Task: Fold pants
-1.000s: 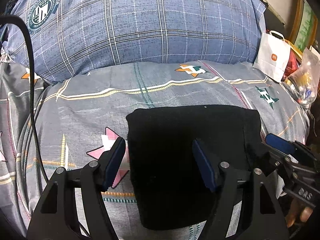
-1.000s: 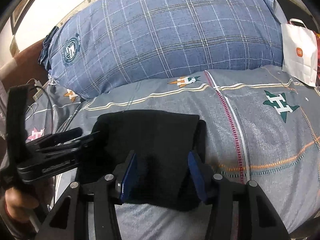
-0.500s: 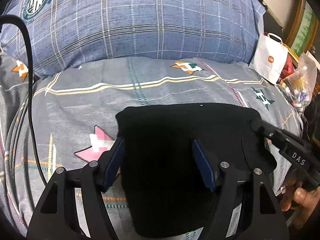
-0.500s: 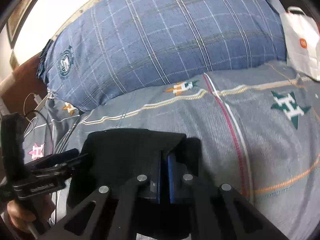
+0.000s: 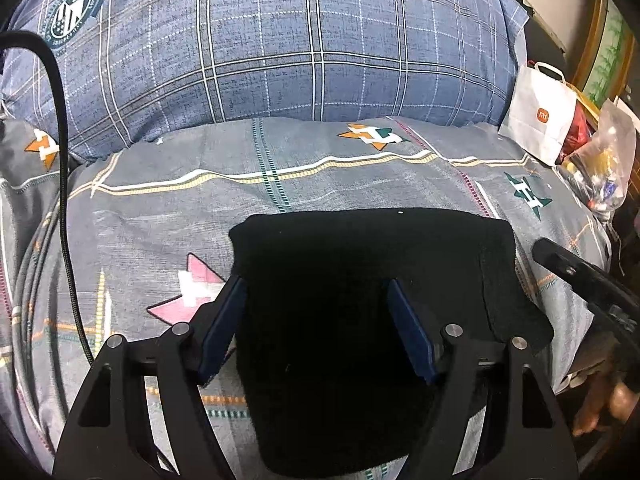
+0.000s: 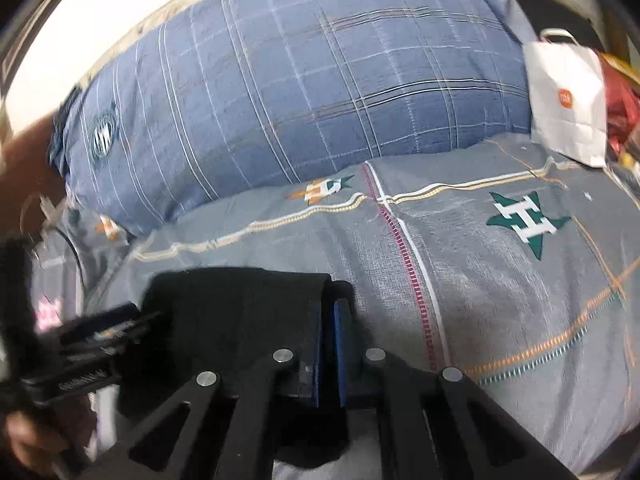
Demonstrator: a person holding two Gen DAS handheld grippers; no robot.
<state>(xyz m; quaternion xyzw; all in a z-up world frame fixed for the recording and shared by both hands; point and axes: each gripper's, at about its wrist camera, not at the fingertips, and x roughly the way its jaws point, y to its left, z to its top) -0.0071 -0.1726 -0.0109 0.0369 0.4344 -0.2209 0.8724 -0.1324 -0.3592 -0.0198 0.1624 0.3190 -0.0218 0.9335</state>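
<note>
Black soft-fabric folded pants [image 5: 360, 304] lie on the bed's grey patterned quilt [image 5: 168, 208]. Right gripper [image 6: 329, 344]: jaws clamped on their right edge. Left gripper [image 5: 316, 320]: jaws opening, straddling the left edge, no pinch. Grab a matching hem, lift evenly, fold towards the blue plaid pillow [image 5: 280, 40].

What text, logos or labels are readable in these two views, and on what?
"mi", white on an orange square: white paper bag.
"H", white on a green star: grey bedsheet.
Round crest on the blue plaid pillow: ring lettering too small to read.
Lettering on the left gripper body: blurred, unreadable.
</note>
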